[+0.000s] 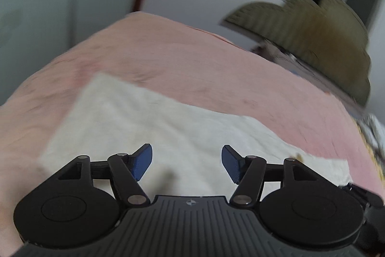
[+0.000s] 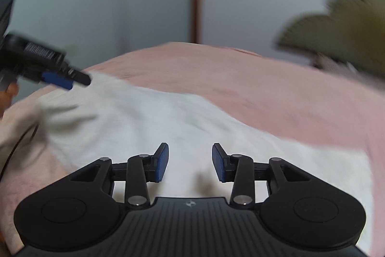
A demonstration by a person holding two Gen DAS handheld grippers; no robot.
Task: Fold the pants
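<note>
Your left claw (image 1: 187, 164) stands spread with nothing between its pads, hanging over the near part of the pants (image 1: 149, 127). Your right claw (image 2: 190, 161) is parted less widely, also empty, and hovers above the same white cloth.

The pants lie flat as a pale rectangle on the pink bed (image 1: 216, 64), straight ahead of and below both claws. Their long axis runs from far left to near right across the bed. In the right view your left claw shows at the far-left end of the cloth, so that end looks nearer to it; the near-right end lies closer to your right one.

I judge the cloth already folded at least once. A brownish pile (image 1: 312, 35) sits far right, well apart.
</note>
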